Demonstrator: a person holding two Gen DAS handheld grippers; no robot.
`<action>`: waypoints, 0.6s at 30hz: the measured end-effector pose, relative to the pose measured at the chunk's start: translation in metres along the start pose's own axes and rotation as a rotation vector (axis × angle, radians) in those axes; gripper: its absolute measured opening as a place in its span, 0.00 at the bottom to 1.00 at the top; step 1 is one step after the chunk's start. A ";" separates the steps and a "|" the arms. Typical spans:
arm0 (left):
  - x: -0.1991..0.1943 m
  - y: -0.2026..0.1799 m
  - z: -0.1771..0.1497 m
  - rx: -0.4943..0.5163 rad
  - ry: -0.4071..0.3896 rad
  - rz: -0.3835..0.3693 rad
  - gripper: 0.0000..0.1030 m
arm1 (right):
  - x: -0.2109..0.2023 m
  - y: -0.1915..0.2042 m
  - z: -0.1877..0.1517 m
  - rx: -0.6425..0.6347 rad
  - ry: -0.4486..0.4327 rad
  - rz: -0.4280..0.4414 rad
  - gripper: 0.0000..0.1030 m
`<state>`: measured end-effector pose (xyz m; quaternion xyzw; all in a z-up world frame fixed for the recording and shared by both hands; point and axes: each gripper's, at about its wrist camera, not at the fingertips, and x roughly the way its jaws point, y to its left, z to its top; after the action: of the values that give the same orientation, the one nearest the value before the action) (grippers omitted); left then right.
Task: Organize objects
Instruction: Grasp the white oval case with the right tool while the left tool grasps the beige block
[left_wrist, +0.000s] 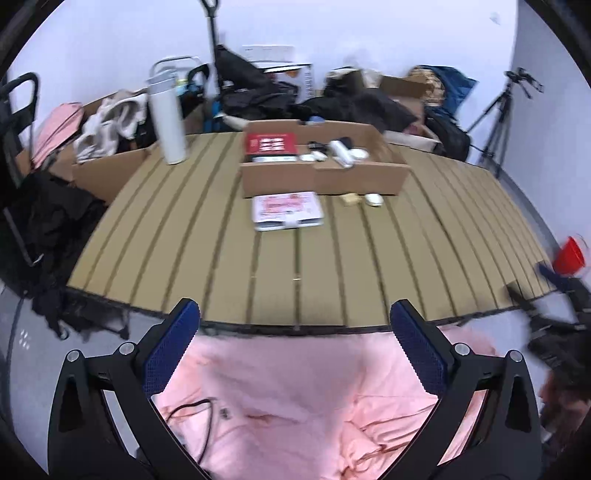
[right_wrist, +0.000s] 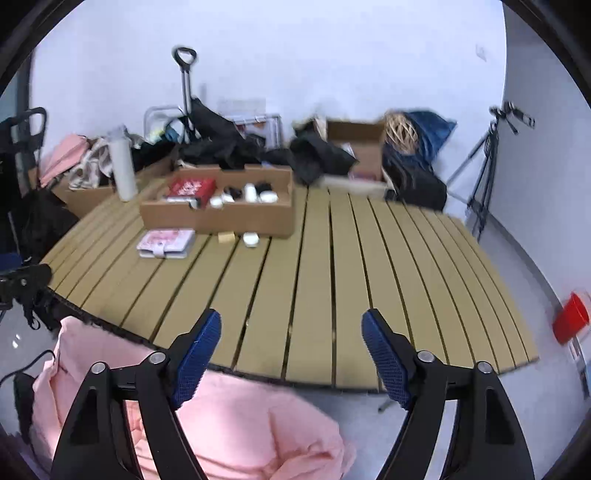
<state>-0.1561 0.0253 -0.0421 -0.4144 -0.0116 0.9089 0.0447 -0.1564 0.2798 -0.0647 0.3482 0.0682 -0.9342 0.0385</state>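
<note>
A cardboard box (left_wrist: 321, 177) (right_wrist: 221, 218) stands on the slatted table (left_wrist: 221, 266) (right_wrist: 332, 280); it holds a red book (left_wrist: 271, 143) (right_wrist: 190, 187) and several small white and black items. In front of the box lie a pink-and-white wallet (left_wrist: 288, 211) (right_wrist: 166, 242), a small tan block (left_wrist: 350, 198) (right_wrist: 226, 237) and a white case (left_wrist: 373, 199) (right_wrist: 251, 239). A white bottle (left_wrist: 166, 118) (right_wrist: 122, 170) stands at the table's left. My left gripper (left_wrist: 295, 354) is open and empty at the table's near edge. My right gripper (right_wrist: 291, 358) is open and empty over the near edge.
Pink cloth (left_wrist: 303, 398) (right_wrist: 236, 421) lies below the near edge. Black bags and clothes (left_wrist: 266, 92) (right_wrist: 229, 144), cardboard boxes (right_wrist: 358, 147) and a tripod (left_wrist: 498, 114) (right_wrist: 484, 162) crowd the back. A red cup (left_wrist: 569, 254) (right_wrist: 570, 321) sits on the floor, right.
</note>
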 end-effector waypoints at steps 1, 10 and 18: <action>0.004 -0.005 -0.003 0.016 -0.003 -0.013 0.99 | 0.018 0.002 -0.008 -0.022 0.074 -0.003 0.83; 0.064 -0.026 0.003 0.083 0.034 -0.080 0.86 | 0.075 -0.003 -0.020 -0.002 0.154 0.085 0.83; 0.155 -0.040 0.077 0.009 0.105 -0.244 0.58 | 0.174 0.002 0.046 -0.056 0.147 0.179 0.82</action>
<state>-0.3124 0.0802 -0.1058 -0.4565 -0.0553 0.8739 0.1576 -0.3175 0.2663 -0.1447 0.4193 0.0654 -0.8966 0.1265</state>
